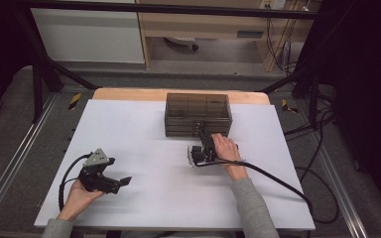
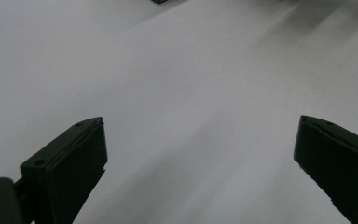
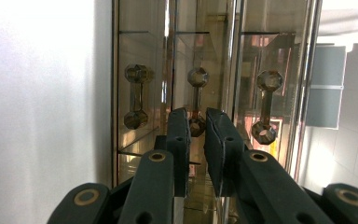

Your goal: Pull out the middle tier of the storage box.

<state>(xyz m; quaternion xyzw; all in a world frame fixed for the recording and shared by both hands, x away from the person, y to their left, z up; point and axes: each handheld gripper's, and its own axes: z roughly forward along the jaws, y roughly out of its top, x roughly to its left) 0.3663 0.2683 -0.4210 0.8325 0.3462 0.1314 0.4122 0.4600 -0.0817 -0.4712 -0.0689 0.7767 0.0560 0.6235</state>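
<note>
- Drawers first: I see a smoky clear drawer box (image 1: 198,114) at the far middle of the white table (image 1: 144,148), three drawers stacked, each with a dumbbell-shaped handle.
- My right claw (image 1: 204,135) is turned on its side against the box front; its jaws (image 3: 198,135) are nearly closed around the middle handle (image 3: 197,100), a thin gap between them.
- My left claw (image 1: 124,181) rests low at the table's near left, well apart from the box, jaws spread wide with bare table between them.
</note>
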